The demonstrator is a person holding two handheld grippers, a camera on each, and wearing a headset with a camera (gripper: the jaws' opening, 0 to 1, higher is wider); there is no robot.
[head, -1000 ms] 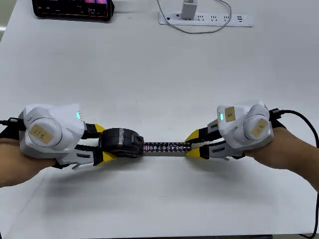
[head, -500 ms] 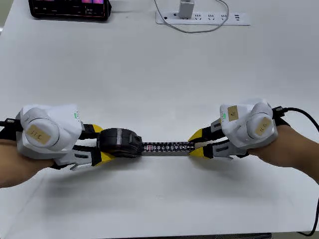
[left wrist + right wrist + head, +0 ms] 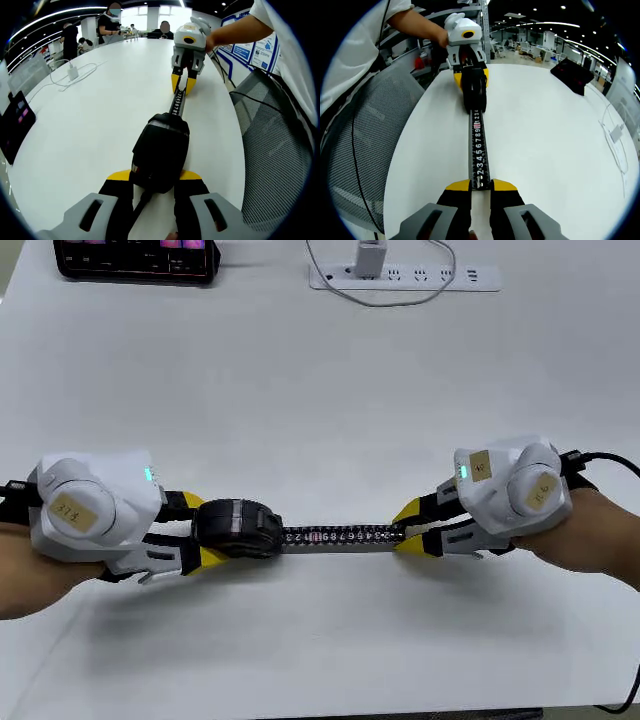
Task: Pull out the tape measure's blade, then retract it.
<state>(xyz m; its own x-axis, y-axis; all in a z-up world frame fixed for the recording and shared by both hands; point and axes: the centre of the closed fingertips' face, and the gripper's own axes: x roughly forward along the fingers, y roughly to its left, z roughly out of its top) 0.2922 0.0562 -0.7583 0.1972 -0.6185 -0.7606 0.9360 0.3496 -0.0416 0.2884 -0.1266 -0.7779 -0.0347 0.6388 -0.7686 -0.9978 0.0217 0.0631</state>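
Case: the tape measure's case (image 3: 238, 528), a rounded black block with a matte, rubbery look, is being clenched between the yellow-tipped jaws of the left gripper (image 3: 205, 532).
Blade: a narrow dark blade (image 3: 477, 150), printed with white numerals and one red mark, is being held stretched in a straight line from the case's mouth to the right gripper (image 3: 405, 530).
Right gripper's grip: its two yellow pads are being pressed together on the blade's far end, one on each side.
Blade height: whether the blade is touching the table (image 3: 300, 390) cannot be told.
Tool build: glossy white shells, black arms and grey finger frames are being shown on both grippers.
Pose: the two grippers are being held low over the smooth white table, pointed straight at each other, with a hand behind each.
Beyond the tools: a white power strip (image 3: 405, 277) and a dark screen (image 3: 135, 255) are being seen well ahead of both grippers.
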